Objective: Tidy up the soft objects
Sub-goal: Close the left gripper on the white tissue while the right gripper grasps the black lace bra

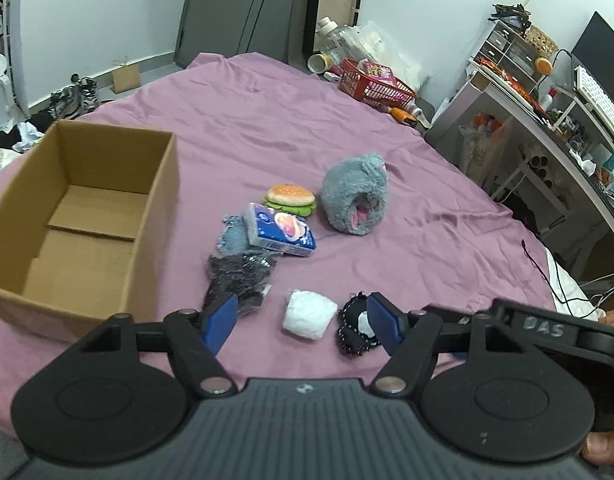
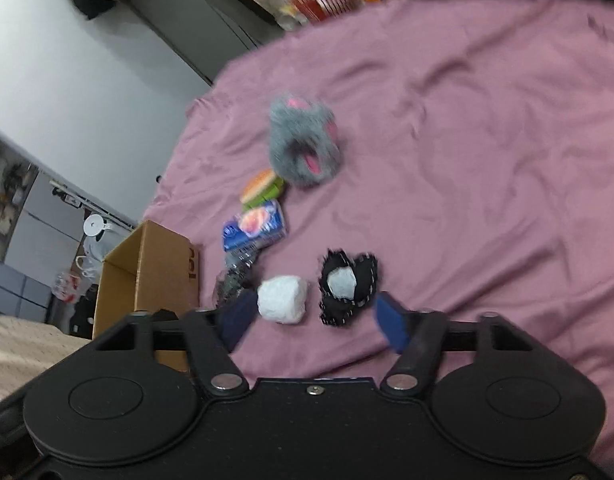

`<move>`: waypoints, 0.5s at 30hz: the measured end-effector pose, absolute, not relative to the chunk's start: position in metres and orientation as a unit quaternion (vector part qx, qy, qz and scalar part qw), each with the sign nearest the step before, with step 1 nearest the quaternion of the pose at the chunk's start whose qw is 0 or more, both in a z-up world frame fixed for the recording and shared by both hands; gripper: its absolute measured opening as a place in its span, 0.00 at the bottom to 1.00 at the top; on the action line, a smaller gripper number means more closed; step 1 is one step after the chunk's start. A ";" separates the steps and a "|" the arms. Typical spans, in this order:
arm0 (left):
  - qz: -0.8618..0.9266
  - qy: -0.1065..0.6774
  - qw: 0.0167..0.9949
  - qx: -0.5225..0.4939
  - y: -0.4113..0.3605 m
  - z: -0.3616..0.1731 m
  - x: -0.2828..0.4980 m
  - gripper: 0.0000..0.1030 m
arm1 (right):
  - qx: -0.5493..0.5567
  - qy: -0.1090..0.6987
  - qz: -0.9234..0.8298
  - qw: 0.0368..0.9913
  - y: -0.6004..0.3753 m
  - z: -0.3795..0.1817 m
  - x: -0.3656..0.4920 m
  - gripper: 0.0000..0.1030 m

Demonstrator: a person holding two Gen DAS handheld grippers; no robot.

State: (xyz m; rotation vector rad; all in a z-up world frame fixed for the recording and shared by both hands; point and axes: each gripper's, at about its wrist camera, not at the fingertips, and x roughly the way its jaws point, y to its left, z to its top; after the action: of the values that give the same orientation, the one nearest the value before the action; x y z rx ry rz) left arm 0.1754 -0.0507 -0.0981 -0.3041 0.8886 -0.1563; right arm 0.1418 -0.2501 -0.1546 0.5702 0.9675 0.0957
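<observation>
Soft items lie on a purple bedsheet (image 1: 267, 120): a grey plush toy (image 1: 353, 196), a burger toy (image 1: 291, 197), a blue tissue pack (image 1: 281, 230), a grey cloth (image 1: 231, 236), a black bundle (image 1: 239, 276), a white roll (image 1: 307, 314) and a black-and-white sock ball (image 1: 355, 328). An open cardboard box (image 1: 83, 216) stands empty at left. My left gripper (image 1: 303, 322) is open just above the white roll. The right gripper (image 2: 317, 320) is open too, hovering near the white roll (image 2: 282, 299) and sock ball (image 2: 347, 284). The right wrist view is blurred.
A red basket (image 1: 377, 84) with packets sits at the bed's far corner. A cluttered desk and shelves (image 1: 547, 92) run along the right. Shoes and clothes lie on the floor at left. The other gripper's body (image 1: 547, 328) is close on the right.
</observation>
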 end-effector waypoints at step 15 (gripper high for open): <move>-0.093 0.494 0.850 -0.159 -0.078 -0.166 0.219 0.67 | 0.327 0.502 0.013 0.801 -0.270 -0.198 0.176 0.52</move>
State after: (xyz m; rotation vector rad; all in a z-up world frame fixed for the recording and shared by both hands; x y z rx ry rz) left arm 0.2190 -0.0785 -0.1658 -0.3349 1.0416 -0.1952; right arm 0.1758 -0.2696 -0.1980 0.7009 1.0756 0.0281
